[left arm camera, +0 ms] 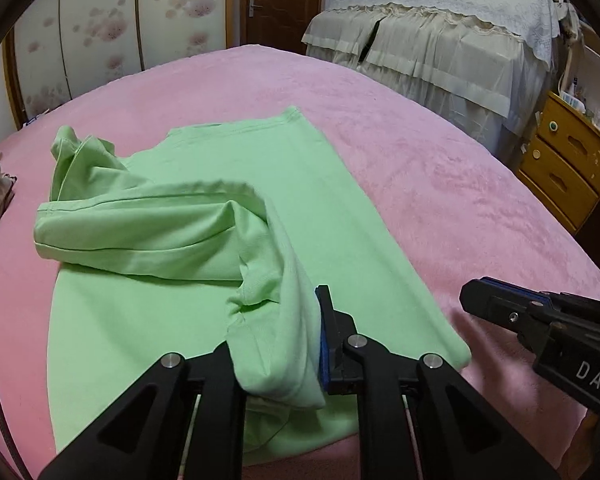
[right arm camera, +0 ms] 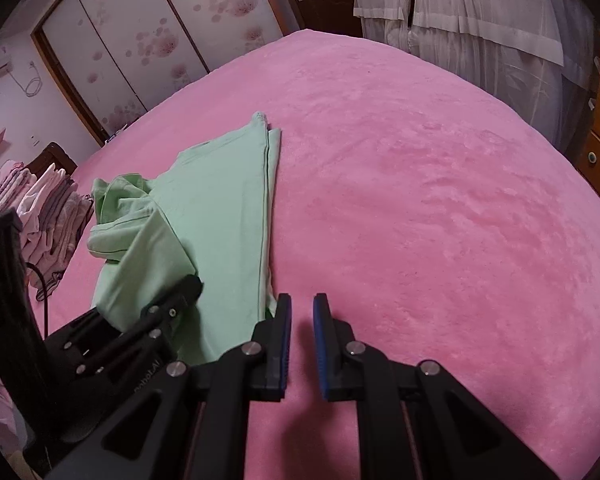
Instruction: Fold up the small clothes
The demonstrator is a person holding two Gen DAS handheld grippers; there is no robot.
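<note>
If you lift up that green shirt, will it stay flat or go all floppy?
Probably floppy: the green shirt already sags and bunches where the left hand-held gripper pinches it. It looks thin and light, so it should lift easily. It likely won't slide much on the fuzzy pink blanket.

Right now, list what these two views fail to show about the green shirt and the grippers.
- Left wrist view: the left gripper's left pad is hidden by the gathered green shirt it pinches.
- Left wrist view: the right gripper shows only side-on, so its gap is unreadable there.
- Right wrist view: the left gripper's fingertips are buried in the cloth.
- Both views: the shirt's front, including any collar or print, is folded under.
</note>
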